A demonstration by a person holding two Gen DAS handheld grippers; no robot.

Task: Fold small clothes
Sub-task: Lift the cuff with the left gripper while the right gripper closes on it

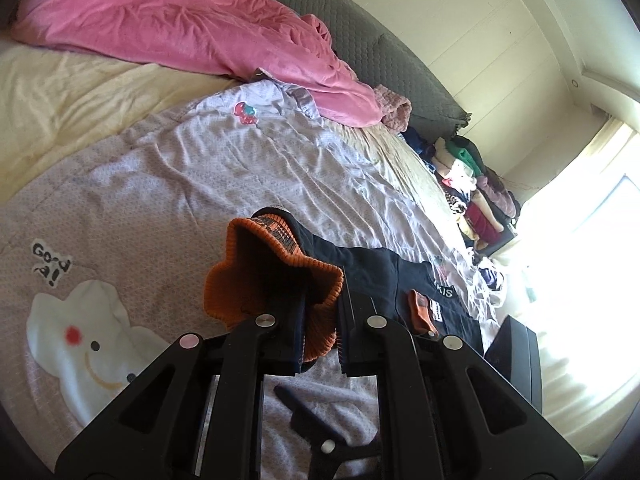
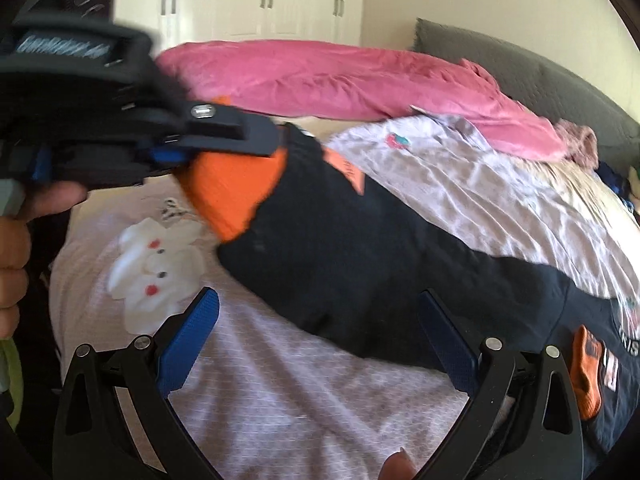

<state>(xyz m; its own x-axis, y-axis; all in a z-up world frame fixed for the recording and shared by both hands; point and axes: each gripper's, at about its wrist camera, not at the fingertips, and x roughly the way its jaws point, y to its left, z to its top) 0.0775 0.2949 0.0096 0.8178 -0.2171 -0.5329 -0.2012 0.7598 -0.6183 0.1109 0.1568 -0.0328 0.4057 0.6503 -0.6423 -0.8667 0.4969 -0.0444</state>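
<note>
Left gripper [image 1: 320, 344] is clamped on the orange cuff [image 1: 272, 276] of the black garment [image 2: 360, 248], lifting it above the bedspread [image 1: 200, 168]. Right gripper [image 2: 320, 344] hangs wide apart, empty, over the garment.

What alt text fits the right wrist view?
The left hand-held gripper is shut on the orange ribbed cuff of a black garment, lifting it off a lilac cartoon bedsheet. The right hand-held gripper is open below it; a pink blanket lies behind.
</note>
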